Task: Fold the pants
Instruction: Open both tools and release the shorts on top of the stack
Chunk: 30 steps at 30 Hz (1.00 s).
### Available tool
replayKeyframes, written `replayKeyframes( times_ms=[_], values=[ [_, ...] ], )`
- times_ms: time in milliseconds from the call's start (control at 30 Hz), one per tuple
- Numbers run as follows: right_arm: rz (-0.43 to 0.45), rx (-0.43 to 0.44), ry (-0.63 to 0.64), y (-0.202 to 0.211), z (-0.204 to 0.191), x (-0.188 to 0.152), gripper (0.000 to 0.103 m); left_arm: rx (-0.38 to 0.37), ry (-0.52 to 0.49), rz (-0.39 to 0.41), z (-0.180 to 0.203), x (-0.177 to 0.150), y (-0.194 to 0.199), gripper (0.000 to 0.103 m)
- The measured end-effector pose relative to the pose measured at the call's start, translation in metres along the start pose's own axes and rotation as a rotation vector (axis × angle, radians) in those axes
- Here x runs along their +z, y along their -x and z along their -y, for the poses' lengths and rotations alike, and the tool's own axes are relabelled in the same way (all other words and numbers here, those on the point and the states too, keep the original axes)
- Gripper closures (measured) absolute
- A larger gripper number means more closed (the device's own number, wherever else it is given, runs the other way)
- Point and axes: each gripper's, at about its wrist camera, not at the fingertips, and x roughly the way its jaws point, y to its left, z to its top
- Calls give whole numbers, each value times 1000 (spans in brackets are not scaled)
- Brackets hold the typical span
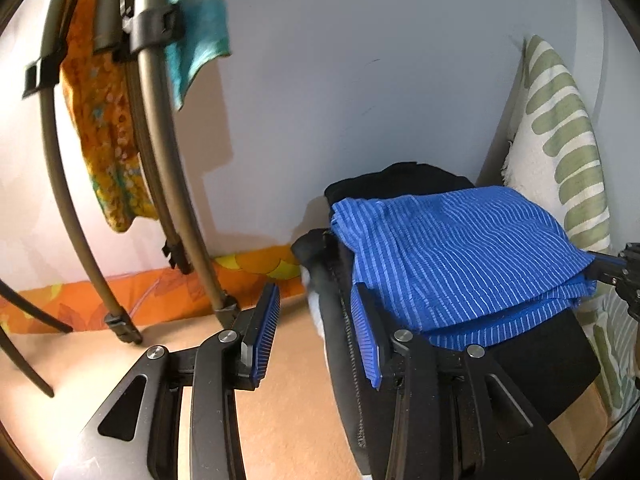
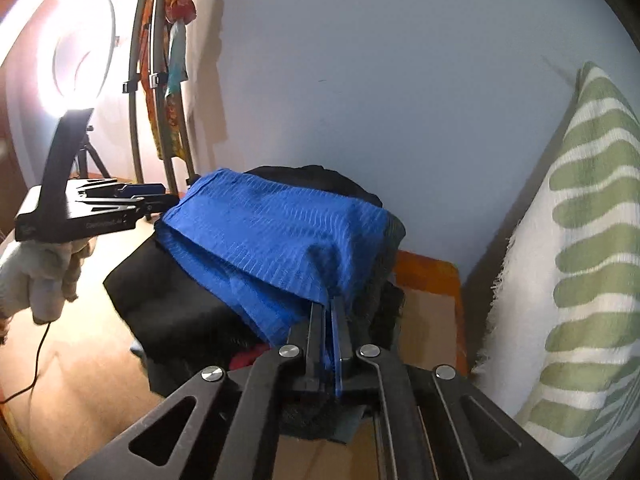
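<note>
Blue striped pants (image 2: 276, 236), folded into several layers, lie on top of a pile of black clothes (image 2: 172, 300); the pile serves as landmark. No bin or basket visible; the clothes sit stacked in the open on a tan surface (image 1: 280, 400).

Right gripper (image 2: 326, 312): fingers pressed together on the near corner of the blue pants, cloth pinched between the pads. From the left wrist view, the same corner stretches toward that gripper at the right edge of the pile.

Left gripper (image 1: 316, 328): jaws spread wide, nothing between them. One blue ribbed pad (image 1: 366, 340) sits just beside the pile's left edge, against a black garment with a zipper (image 1: 344, 320); the other pad hangs over the tan surface.

Right of the pile: a white cushion with green stripes (image 2: 580, 260), leaning on the pale wall (image 2: 380, 80). Left of the pile: a drying rack (image 1: 160, 160) with orange patterned cloth (image 1: 104, 120) and a teal cloth (image 1: 196, 20). Farther left, a lit ring light (image 2: 76, 52).
</note>
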Motion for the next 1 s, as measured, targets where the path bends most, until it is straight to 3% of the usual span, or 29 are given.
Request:
replayKeyframes(
  times_ms=[67,167,267,367,500,567,633,700,767,833,1000],
  values=[
    [-2,-8,-9,4,4,-4,99,-1,9,-4,-1,-2,3,68],
    [10,-2,-48,13,8,-9,80,-7,10,1,-1,-4,12,68],
    [23,2,-72,22,7,-12,79,-23,5,17,4,-5,30,68],
    [48,6,-97,36,3,-17,67,-39,-8,39,12,-6,50,68],
    [75,18,-118,56,-7,-21,63,-50,-39,69,24,-10,77,67],
    [82,21,-126,62,-11,-22,62,-57,-55,82,30,-11,92,58],
    [96,23,-145,73,-15,-23,62,-67,-68,102,36,-14,107,55],
    [111,20,-159,84,-21,-26,49,-77,-78,121,41,-17,124,53],
    [139,21,-178,98,-27,-29,40,-89,-86,142,46,-20,141,44],
    [159,34,-187,108,-33,-32,39,-88,-97,161,50,-25,156,40],
    [198,40,-209,135,-53,-40,22,-100,-117,185,57,-38,187,29]
  ],
)
